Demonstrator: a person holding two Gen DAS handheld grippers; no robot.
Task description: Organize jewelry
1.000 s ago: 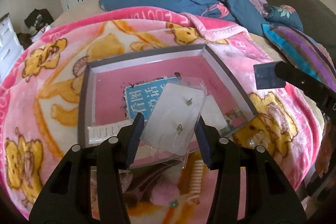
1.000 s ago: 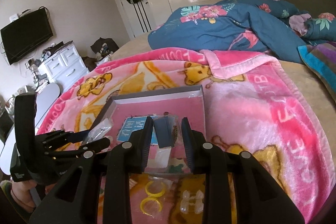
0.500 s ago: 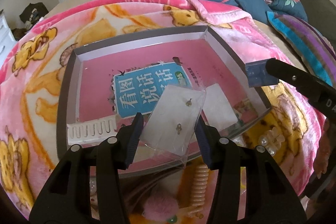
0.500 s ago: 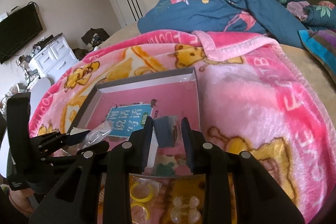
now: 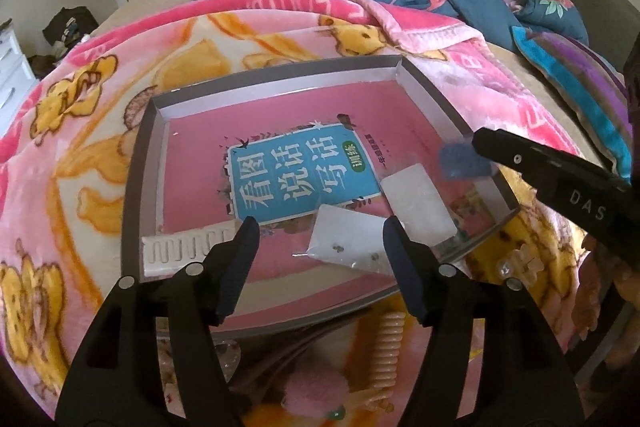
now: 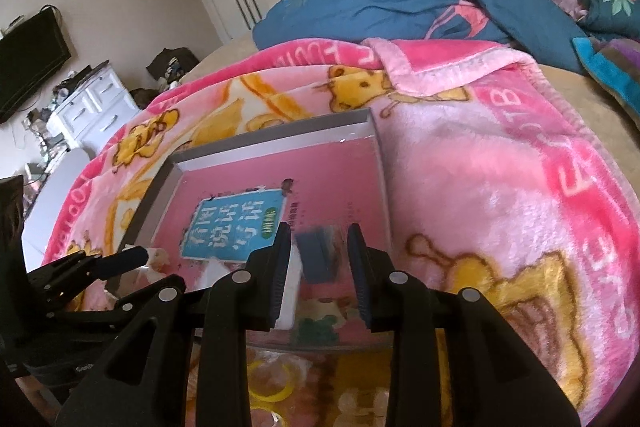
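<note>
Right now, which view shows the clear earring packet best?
The left wrist view: the earring packet lies flat in the box between the open fingers of the left hand-held gripper, both studs visible. The right wrist view shows only a pale sliver of it beside that gripper's fingertip.

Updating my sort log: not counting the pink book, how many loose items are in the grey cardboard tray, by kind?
Clear plastic packet with white card and small earrings: 1
Plain white flat packet: 1
White ribbed plastic strip: 1
Small blue square pad, at the right wall: 1
Total: 4
</note>
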